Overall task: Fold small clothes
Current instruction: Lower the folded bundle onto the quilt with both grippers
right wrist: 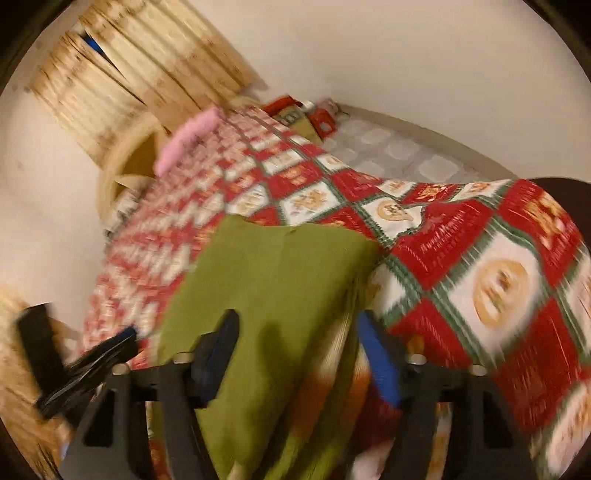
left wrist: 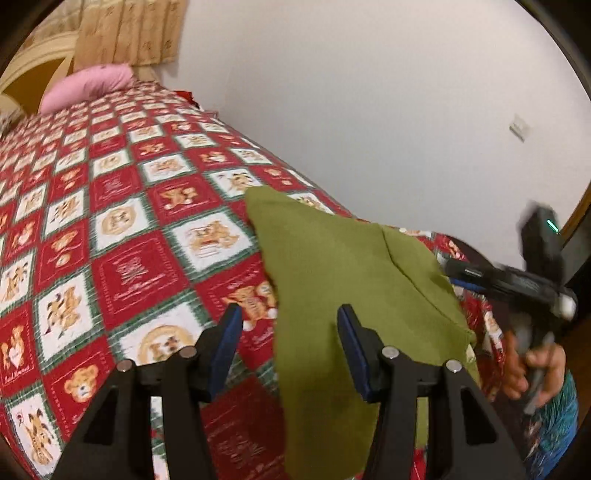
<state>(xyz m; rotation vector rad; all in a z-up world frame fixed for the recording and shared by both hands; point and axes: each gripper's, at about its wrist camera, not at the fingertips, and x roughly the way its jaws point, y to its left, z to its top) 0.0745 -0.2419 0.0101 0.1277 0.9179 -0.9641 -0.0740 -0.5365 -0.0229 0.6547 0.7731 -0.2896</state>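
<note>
A green cloth (left wrist: 332, 280) lies folded on the bed's red, white and green checked quilt (left wrist: 122, 229) near the bed's near corner. My left gripper (left wrist: 290, 317) is open above the cloth's left edge, with the cloth running between its fingers. In the left wrist view the right gripper (left wrist: 458, 271) reaches the cloth's right edge, held by a hand. In the right wrist view, which is blurred, my right gripper (right wrist: 299, 325) is open with the green cloth (right wrist: 273, 288) between and under its fingers. The left gripper (right wrist: 107, 347) shows at the lower left there.
A pink pillow (left wrist: 88, 86) lies at the bed's far end by a cream headboard (left wrist: 33, 74) and curtains (left wrist: 129, 29). A white wall (left wrist: 369, 110) runs along the bed's right side. The quilt (right wrist: 480, 277) drapes over the near corner.
</note>
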